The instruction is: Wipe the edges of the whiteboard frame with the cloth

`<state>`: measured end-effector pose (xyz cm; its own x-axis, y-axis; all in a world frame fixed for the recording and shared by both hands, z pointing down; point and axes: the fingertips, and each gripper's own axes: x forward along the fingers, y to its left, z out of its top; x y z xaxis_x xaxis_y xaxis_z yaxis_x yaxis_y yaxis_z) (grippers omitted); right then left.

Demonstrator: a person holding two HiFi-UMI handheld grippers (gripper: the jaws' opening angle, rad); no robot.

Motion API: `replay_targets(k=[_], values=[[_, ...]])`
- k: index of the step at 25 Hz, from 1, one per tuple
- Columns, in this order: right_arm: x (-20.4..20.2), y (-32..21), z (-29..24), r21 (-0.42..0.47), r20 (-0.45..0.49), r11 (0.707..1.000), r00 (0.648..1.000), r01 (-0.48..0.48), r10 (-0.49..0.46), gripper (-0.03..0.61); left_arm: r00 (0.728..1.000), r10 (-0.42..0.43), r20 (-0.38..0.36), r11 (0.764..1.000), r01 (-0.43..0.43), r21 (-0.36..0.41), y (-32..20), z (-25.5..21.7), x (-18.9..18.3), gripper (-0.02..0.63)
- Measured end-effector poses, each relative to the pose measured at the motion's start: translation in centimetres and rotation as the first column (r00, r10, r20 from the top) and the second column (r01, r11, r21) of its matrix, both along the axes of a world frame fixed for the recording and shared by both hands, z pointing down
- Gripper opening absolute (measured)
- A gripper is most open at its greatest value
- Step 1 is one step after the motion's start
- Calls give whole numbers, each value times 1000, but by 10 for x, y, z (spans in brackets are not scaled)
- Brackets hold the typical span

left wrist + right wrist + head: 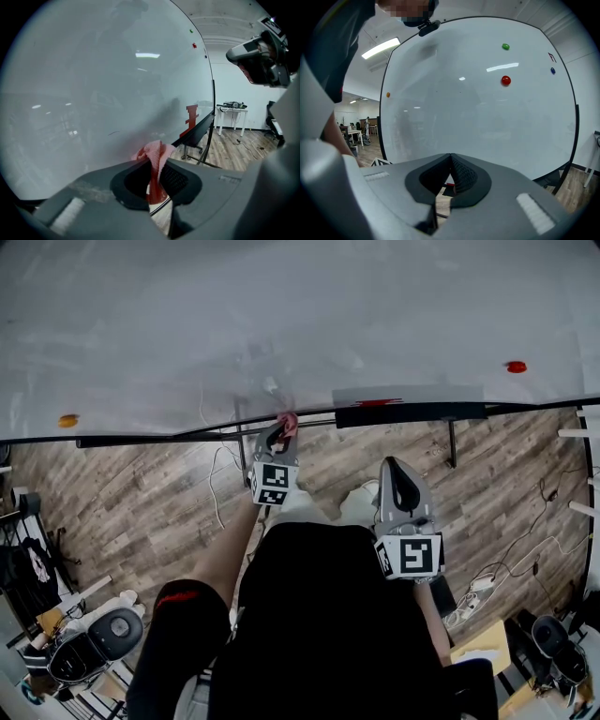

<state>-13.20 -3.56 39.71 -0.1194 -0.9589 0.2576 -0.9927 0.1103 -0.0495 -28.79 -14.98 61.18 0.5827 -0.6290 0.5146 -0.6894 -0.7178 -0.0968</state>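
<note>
R tongs (401, 470) closed on nothing, held back from the board. L tongs (279, 432) pinch pink cloth (288, 418), whose tip sits at whiteboard frame (544, 404) bottom edge. Best approach, IMO: press the cloth flat on the frame & slide along w/ even pressure.

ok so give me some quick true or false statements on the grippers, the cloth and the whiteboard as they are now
1. The left gripper is shut on the pink woven cloth. True.
2. The cloth is pressed to the top edge of the large white whiteboard. False: it sits at the board's bottom frame edge, just above the floor.
3. The right gripper holds a second cloth. False: its jaws are together with nothing between them, and it is held back from the board.
4. A round red magnet sits on the whiteboard. True.
5. The floor is grey carpet. False: it is a brown wood-plank floor.
</note>
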Motion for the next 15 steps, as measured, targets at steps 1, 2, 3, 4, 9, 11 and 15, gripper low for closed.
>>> replay_targets(k=[1, 2, 3, 4, 9, 11, 15], values=[[2, -2, 0, -2, -2, 1000, 1000, -1, 1, 2, 1000, 4, 2, 1000, -4, -1, -1, 0, 2, 48], [5, -3, 1, -7, -2, 1000, 1000, -4, 4, 2, 1000, 7, 4, 1000, -7, -1, -2, 0, 4, 48], [7, -4, 1, -12, 1, 1000, 1000, -9, 9, 2, 1000, 9, 5, 1000, -9, -4, -2, 0, 5, 48], [8, -5, 1, -15, 4, 1000, 1000, -12, 12, 3, 1000, 11, 5, 1000, -11, -7, -2, 1, 7, 46], [9, -9, 2, -15, -3, 1000, 1000, -11, 11, 3, 1000, 29, 7, 999, -29, -12, -3, 1, 12, 48], [12, -11, 2, -17, -4, 1000, 1000, -13, 13, 3, 1000, 29, 4, 999, -29, -19, -3, 4, 13, 48], [14, -14, 2, -21, -6, 1000, 1000, -12, 12, 3, 1000, 29, 2, 999, -29, -22, -3, 5, 16, 48]])
